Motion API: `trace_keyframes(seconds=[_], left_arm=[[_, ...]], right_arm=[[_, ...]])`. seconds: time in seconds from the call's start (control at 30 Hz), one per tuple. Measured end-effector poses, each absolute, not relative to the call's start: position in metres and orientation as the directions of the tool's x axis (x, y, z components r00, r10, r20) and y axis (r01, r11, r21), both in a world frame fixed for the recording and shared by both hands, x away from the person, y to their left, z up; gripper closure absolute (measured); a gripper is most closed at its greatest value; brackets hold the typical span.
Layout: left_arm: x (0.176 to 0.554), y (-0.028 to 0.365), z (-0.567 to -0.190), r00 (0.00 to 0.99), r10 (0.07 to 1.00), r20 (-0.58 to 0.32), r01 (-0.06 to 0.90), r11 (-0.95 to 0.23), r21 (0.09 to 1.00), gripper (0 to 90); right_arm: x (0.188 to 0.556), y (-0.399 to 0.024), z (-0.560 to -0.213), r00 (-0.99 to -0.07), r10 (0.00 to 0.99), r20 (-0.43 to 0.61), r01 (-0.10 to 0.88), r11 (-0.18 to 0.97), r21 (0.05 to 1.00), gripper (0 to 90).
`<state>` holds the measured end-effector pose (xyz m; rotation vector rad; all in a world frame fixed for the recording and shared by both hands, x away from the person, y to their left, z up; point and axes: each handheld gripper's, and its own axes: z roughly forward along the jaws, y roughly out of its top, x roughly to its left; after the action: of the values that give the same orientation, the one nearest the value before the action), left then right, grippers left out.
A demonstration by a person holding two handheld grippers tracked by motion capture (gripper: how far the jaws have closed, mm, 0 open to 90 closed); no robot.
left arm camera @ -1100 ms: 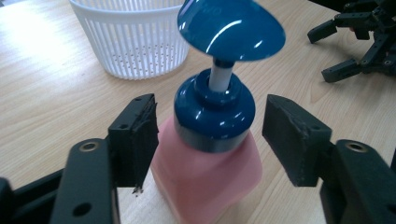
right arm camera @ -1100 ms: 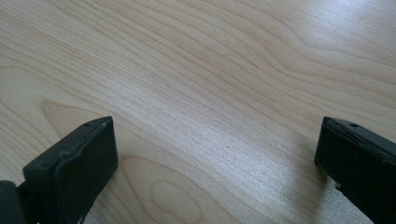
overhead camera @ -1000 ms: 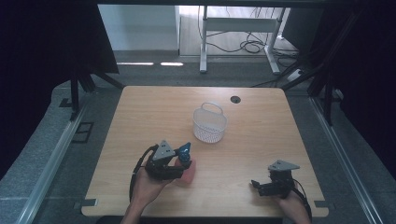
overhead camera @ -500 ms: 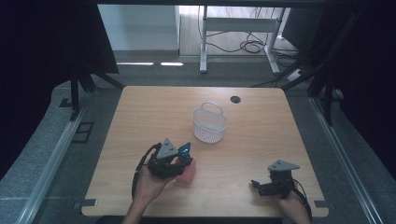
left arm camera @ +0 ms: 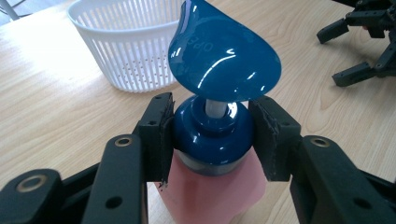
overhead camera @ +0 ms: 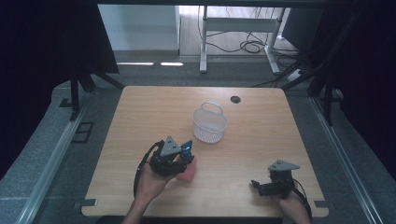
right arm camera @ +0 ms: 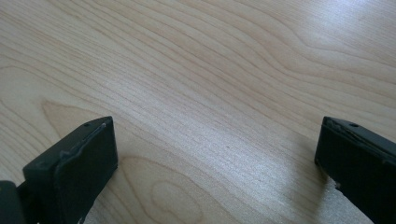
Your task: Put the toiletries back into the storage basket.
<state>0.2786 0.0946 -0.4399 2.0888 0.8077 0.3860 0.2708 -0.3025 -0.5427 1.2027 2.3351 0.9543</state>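
Our left tongs clamped on the blue collar of a pink pump bottle — near the surface's front edge, white basket just beyond, right tongs gaping wide — toward the front right corner.

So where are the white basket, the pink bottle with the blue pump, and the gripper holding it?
white basket (overhead camera: 209,125), high view, on its slotted side wall.
pink bottle (left arm camera: 212,193), left gripper view, on its pink body below the blue collar.
left gripper (left arm camera: 212,135), left gripper view, midway between its jaws clamping the collar.

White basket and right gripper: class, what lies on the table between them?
Nothing; in the high view, bare wood separates the white basket from the right gripper.
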Motion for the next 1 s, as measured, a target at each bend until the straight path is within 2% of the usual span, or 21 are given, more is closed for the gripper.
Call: trace_keyframes(seconds=[1.0], left_arm=[[0.304, 0.079, -0.398, 0.754, 0.657, 0.003, 0.385, -0.446, 0.808, 52.7]], right_arm=[[0.271, -0.303, -0.543, -0.583, 0.812, -0.001, 0.581, 0.418, 0.698, 0.0]])
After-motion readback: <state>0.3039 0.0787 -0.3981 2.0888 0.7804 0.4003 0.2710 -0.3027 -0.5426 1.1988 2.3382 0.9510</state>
